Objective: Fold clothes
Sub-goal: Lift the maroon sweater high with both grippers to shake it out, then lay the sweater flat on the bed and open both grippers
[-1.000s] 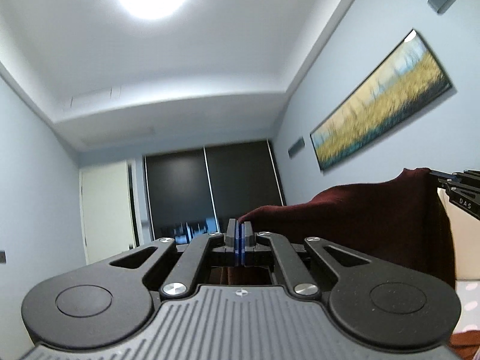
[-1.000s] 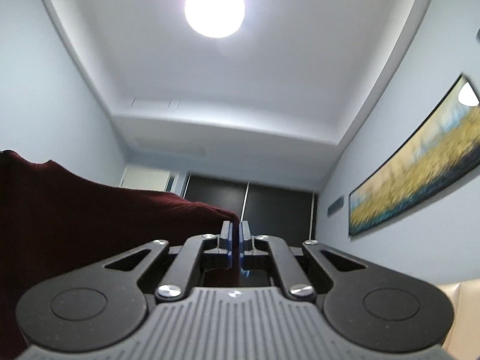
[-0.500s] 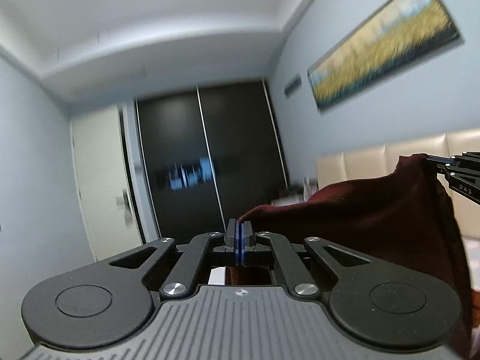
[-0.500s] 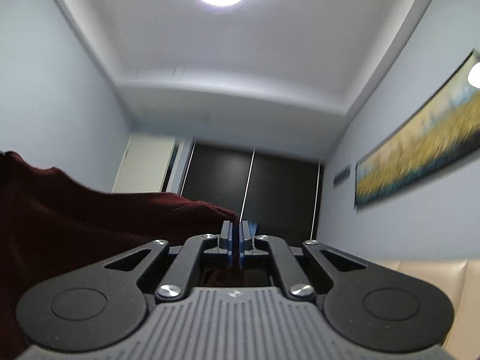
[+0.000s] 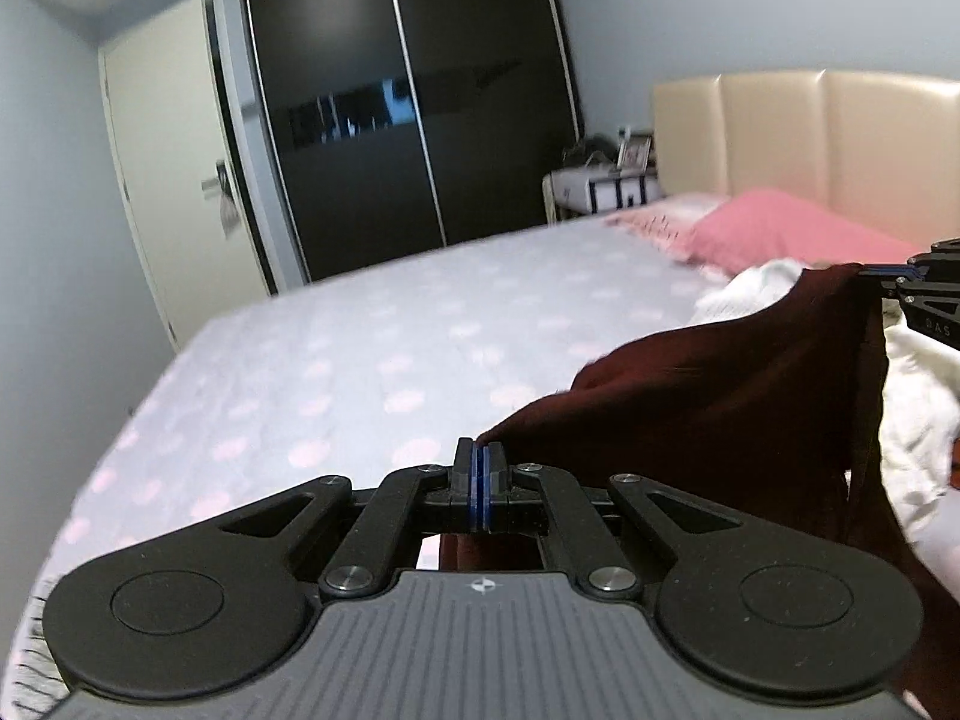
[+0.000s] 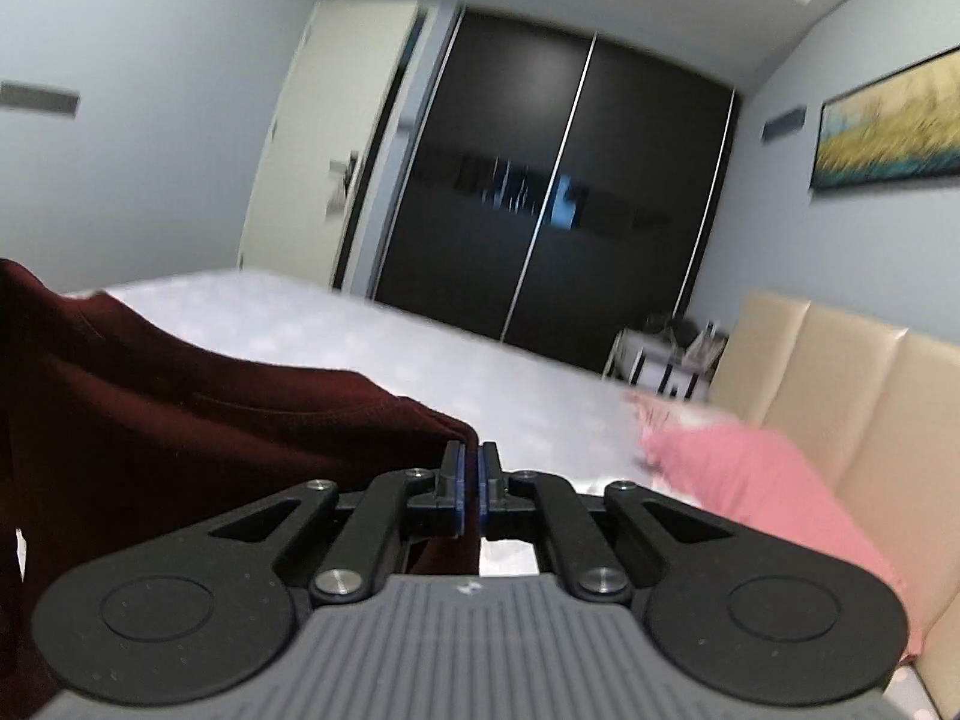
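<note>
The dark red garment (image 5: 720, 396) hangs stretched between my two claws above the bed (image 5: 372, 348), one top corner pinched in each. My left claw (image 5: 480, 468) is pressed together on its corner, the blue pads meeting with cloth coming out just past the tips. My right claw (image 6: 470, 468) grips the other corner, with a thin slit showing between its pads and the cloth bunched against the left pad; from the left wrist camera I see that claw at the far right edge with the fabric drawn up to its tip. The cloth sags between the grips and drapes down below them. A second ago both cameras looked up at the ceiling and its round lamp; now both have tipped down, the lamp is gone from view, and the bed fills the middle of each picture, while the garment stays clamped as before. The bed wears a pale sheet with faint pink dots. Near the padded cream headboard (image 5: 840, 138) lies a pink pillow (image 5: 780, 234) and a heap of white cloth (image 5: 918, 396). Beyond stand a dark sliding wardrobe (image 5: 408, 108), a pale door (image 5: 174, 168), a small nightstand (image 5: 600, 186) and a yellow painting (image 6: 894, 132) on the blue-grey wall.
</note>
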